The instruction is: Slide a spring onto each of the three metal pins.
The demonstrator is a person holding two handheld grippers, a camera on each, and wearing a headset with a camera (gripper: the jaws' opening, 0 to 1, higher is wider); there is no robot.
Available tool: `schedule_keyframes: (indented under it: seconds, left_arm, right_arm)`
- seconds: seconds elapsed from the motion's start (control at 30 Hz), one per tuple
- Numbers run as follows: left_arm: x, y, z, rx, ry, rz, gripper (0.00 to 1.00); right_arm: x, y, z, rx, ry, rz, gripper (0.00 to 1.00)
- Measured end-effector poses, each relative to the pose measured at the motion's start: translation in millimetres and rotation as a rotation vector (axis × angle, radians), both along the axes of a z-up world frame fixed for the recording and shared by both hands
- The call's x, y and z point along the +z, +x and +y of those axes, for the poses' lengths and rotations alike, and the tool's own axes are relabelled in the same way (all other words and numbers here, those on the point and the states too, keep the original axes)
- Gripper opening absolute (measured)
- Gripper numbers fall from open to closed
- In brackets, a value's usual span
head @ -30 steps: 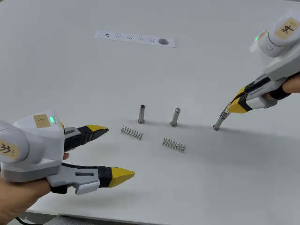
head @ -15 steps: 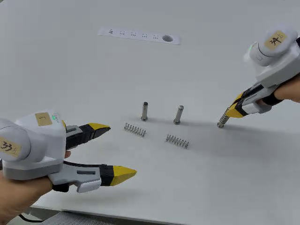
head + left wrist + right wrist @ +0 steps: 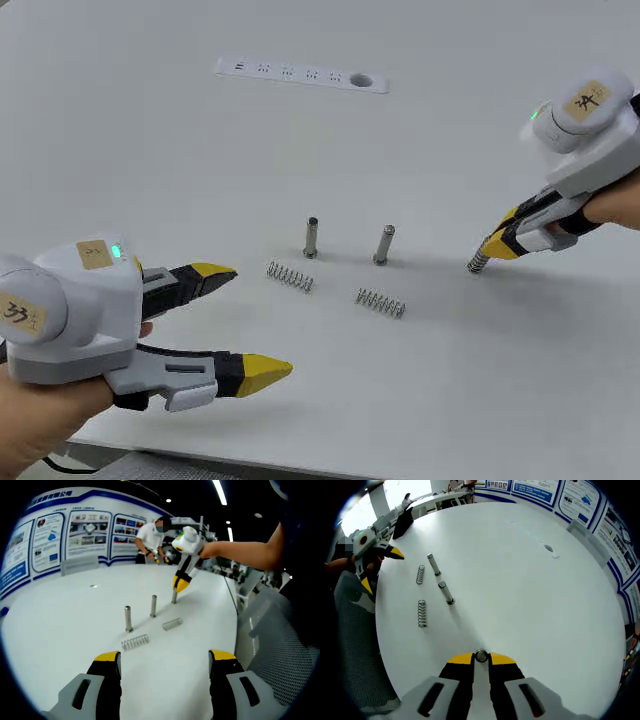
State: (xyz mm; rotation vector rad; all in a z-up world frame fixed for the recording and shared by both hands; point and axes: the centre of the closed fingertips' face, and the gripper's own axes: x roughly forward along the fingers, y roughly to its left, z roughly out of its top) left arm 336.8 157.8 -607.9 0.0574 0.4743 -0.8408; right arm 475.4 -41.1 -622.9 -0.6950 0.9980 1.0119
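First step in hand: at the right of the head view, the right gripper [image 3: 492, 248] is closed on a spring [image 3: 479, 261] sleeved over the rightmost pin [image 3: 481, 655]. The left gripper [image 3: 255, 320] hangs with its jaws apart at lower left. Next, I judge: let go, then fetch a loose spring [image 3: 381, 303] lying by the two bare pins [image 3: 311, 238] at the centre of the table [image 3: 200, 180].

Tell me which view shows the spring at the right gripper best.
Head view: the spring shows side-on, coils plain, at the right gripper. The right gripper view sees it end-on, as a ring; the left gripper view sees it small and far.
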Motion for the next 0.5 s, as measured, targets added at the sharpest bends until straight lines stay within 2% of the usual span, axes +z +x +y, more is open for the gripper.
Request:
schedule_keyframes:
  seconds: [0.23,0.5]
  left_arm:
    - [2.5,1.0,-0.5,-0.002,-0.001,-0.006,0.73]
    - [2.3,0.2,-1.3,-0.01,0.0,-0.005,0.73]
  right_arm:
    - [1.0,-1.0,-3.0,-0.006,0.012,-0.013,0.16]
    - [1.9,-7.6,-11.4,-0.034,0.023,-0.012,0.17]
